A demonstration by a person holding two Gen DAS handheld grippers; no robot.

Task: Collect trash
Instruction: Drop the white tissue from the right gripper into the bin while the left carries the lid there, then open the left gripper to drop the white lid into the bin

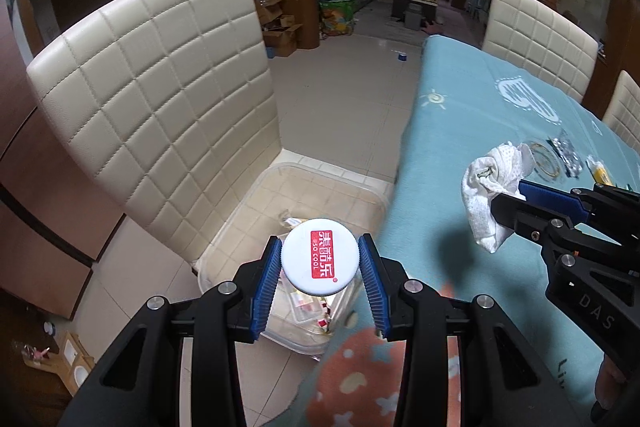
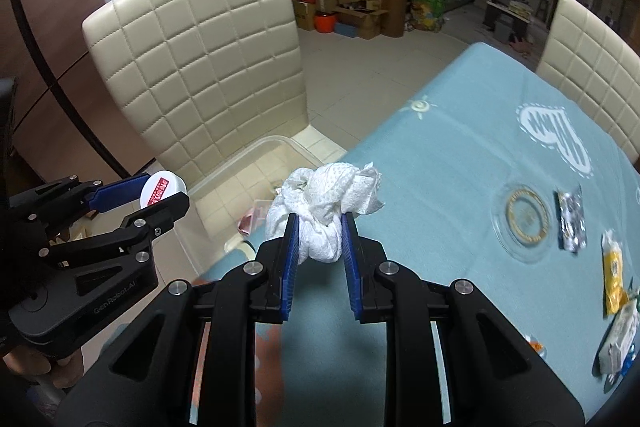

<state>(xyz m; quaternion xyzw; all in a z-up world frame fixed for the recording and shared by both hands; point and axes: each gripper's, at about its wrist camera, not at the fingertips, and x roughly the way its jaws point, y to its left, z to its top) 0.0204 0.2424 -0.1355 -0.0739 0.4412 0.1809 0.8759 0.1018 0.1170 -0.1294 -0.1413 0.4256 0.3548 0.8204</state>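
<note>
Only right wrist view shows yellow packet [image 2: 614, 277].

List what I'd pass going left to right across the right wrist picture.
Left gripper holding a white cap → clear bin on the chair → crumpled tissue in the right gripper → glass coaster → silver wrapper → yellow packet.

Desk [image 2: 460, 155] is covered by a light-blue cloth with white cartoon prints. Lying directly on it, toward the right side: a clear round glass dish with a gold ring pattern [image 2: 525, 218], a crumpled silver foil wrapper [image 2: 571, 223] just beside the dish, a yellow sachet [image 2: 614, 277] next to that, and a pale printed packet [image 2: 619, 341] at the right edge. The cream quilted chair seat [image 1: 256, 211] beside the desk carries a clear plastic bin [image 1: 372, 203] with scraps inside.
</note>
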